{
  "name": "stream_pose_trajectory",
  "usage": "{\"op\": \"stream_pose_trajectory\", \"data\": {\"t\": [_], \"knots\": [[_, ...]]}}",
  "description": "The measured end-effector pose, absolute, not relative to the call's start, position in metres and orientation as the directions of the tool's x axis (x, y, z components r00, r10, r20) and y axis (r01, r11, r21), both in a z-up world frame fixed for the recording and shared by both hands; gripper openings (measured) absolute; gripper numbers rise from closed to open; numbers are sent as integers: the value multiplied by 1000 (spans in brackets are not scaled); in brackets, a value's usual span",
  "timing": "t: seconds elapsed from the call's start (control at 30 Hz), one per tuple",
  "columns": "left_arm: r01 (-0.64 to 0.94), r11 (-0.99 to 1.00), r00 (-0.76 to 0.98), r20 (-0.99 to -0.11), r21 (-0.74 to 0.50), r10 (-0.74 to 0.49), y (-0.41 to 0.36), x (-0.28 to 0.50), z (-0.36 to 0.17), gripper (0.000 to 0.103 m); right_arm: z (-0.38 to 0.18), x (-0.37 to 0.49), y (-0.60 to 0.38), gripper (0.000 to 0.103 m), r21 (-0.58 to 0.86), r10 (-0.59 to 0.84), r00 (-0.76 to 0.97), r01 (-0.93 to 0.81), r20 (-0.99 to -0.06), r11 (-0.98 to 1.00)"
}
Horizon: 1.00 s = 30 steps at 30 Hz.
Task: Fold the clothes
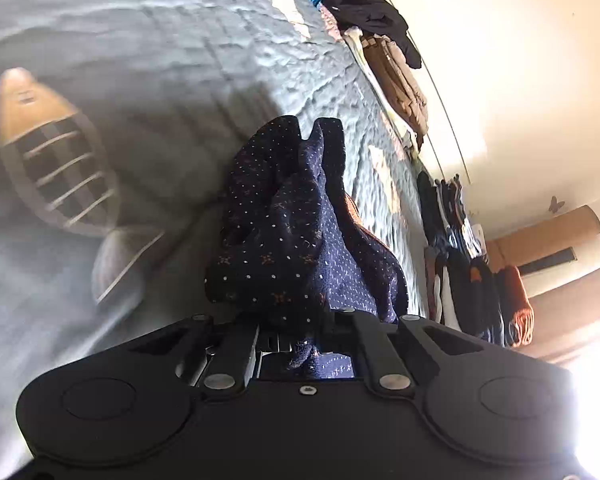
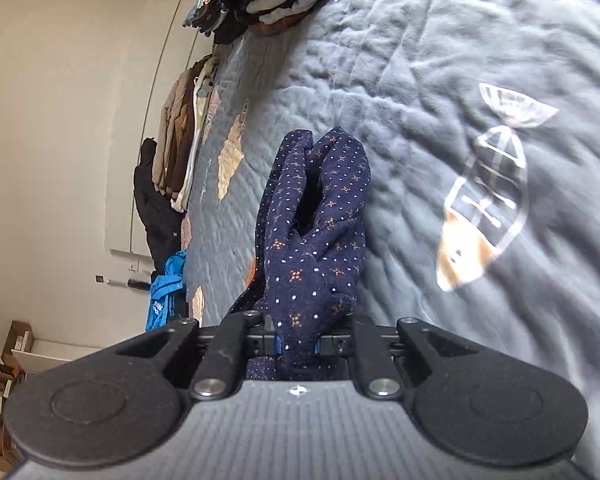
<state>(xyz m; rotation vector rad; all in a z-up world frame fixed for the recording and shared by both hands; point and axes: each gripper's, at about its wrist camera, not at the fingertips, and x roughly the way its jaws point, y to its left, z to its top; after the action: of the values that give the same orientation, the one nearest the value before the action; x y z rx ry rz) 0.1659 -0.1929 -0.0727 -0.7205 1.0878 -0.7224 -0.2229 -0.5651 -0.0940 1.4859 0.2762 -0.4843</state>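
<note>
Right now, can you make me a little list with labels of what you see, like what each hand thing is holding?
left gripper: shut on the navy dotted garment, cloth bunched between its fingers
right gripper: shut on the same navy garment
surface: grey quilted bedspread with a fish picture
far edge of bed: stack of folded clothes, tan and brown pile, black garment, bright blue garment
fold: not yet laid flat

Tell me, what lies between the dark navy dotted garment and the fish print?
Only bare grey quilted bedspread separates the dark navy dotted garment from the fish print, shown in the right wrist view.
</note>
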Motion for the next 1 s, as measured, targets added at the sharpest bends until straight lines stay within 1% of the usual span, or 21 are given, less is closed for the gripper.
{"op": "stream_pose_trajectory", "data": {"t": [0.2, 0.3, 0.37, 0.4, 0.43, 0.47, 0.5, 0.53, 0.57, 0.6, 0.63, 0.67, 0.7, 0.73, 0.77, 0.8, 0.83, 0.87, 0.93, 1.0], "knots": [[147, 615, 256, -571, -774, -780, -159, 135, -77, 8, -101, -264, -525, 13, 842, -111, 838, 539, -535, 10], [162, 665, 246, -622, -730, -743, -154, 130, -79, 11, -117, -274, -515, 17, 802, -93, 799, 597, -594, 1], [180, 705, 260, -658, -686, -707, -148, 129, -74, 21, -122, -280, -511, 25, 762, -98, 759, 648, -644, 10], [201, 719, 277, -666, -665, -693, -143, 127, -68, 23, -120, -283, -509, 36, 743, -103, 741, 669, -663, 28], [227, 739, 305, -674, -635, -673, -138, 126, -59, 31, -117, -286, -508, 42, 723, -108, 723, 689, -682, 46], [251, 759, 337, -681, -600, -650, -132, 125, -50, 39, -112, -290, -506, 44, 711, -119, 713, 700, -691, 71], [277, 779, 375, -683, -563, -627, -127, 125, -39, 44, -103, -292, -505, 49, 701, -139, 711, 703, -689, 119], [314, 790, 408, -677, -526, -613, -124, 125, -26, 58, -91, -292, -503, 53, 687, -163, 710, 704, -685, 179], [353, 797, 439, -666, -489, -603, -122, 124, -14, 71, -79, -292, -502, 55, 669, -187, 710, 704, -679, 238], [406, 798, 464, -651, -446, -600, -121, 123, -2, 74, -68, -293, -500, 58, 648, -211, 710, 702, -672, 296], [461, 793, 484, -636, -399, -602, -124, 121, 9, 75, -56, -293, -499, 63, 623, -234, 711, 698, -664, 353], [519, 784, 502, -621, -342, -603, -130, 116, 18, 76, -45, -293, -498, 66, 595, -256, 712, 693, -654, 408], [575, 770, 518, -605, -277, -604, -136, 111, 26, 78, -33, -293, -496, 70, 563, -278, 714, 686, -643, 461], [617, 757, 539, -587, -213, -605, -142, 105, 32, 83, -22, -291, -494, 77, 533, -296, 723, 672, -624, 515], [652, 743, 559, -567, -149, -605, -148, 99, 36, 89, -13, -284, -492, 80, 499, -310, 734, 652, -605, 571], [681, 727, 580, -540, -90, -610, -153, 93, 37, 92, -6, -277, -488, 83, 455, -322, 742, 633, -589, 627], [698, 714, 596, -516, -45, -615, -158, 89, 37, 98, 1, -268, -484, 86, 402, -335, 748, 612, -573, 681], [711, 703, 610, -494, -5, -620, -163, 85, 36, 101, 5, -259, -479, 87, 344, -348, 754, 591, -558, 730], [711, 703, 631, -471, 30, -617, -173, 82, 23, 103, 6, -237, -474, 91, 260, -355, 765, 551, -538, 793], [705, 709, 633, -479, 30, -609, -183, 86, 10, 103, 4, -214, -471, 92, 198, -355, 775, 515, -523, 834]]}}
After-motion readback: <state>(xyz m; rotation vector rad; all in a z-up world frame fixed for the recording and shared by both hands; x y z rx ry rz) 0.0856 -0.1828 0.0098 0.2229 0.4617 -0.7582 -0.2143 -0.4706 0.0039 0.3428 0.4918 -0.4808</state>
